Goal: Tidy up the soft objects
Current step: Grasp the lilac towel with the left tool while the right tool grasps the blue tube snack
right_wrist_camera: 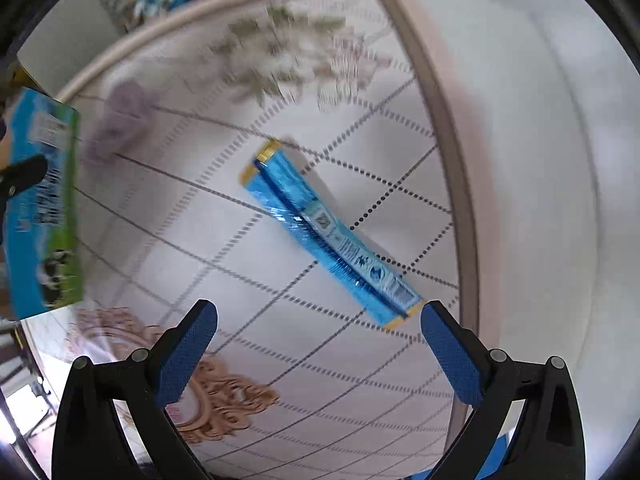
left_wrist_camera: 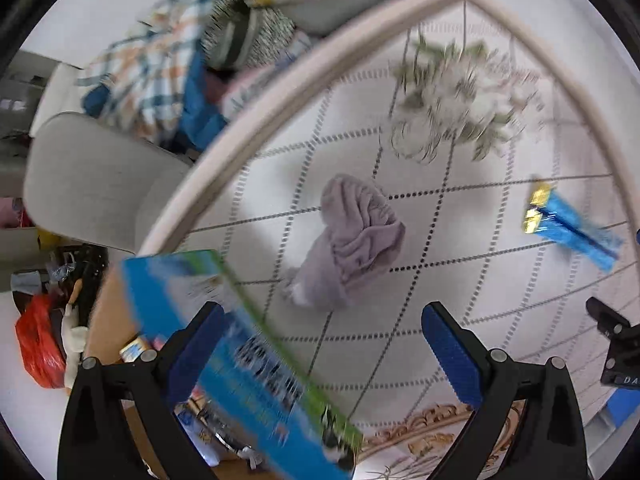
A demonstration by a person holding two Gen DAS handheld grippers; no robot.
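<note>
A crumpled lilac cloth lies on the white quilted bed cover, ahead of my left gripper, which is open and hovers above the cover. A blue and green carton stands in front of its left finger; contact is unclear. A long blue plastic packet lies on the cover ahead of my right gripper, which is open and empty; the packet's near end is beside the right finger. The packet also shows in the left wrist view. The cloth and the carton show blurred at the left of the right wrist view.
A pink piped edge borders the cover. Beyond it a grey armchair holds plaid and blue clothes. A red bag and clutter lie on the floor at the left. White floor lies right of the cover.
</note>
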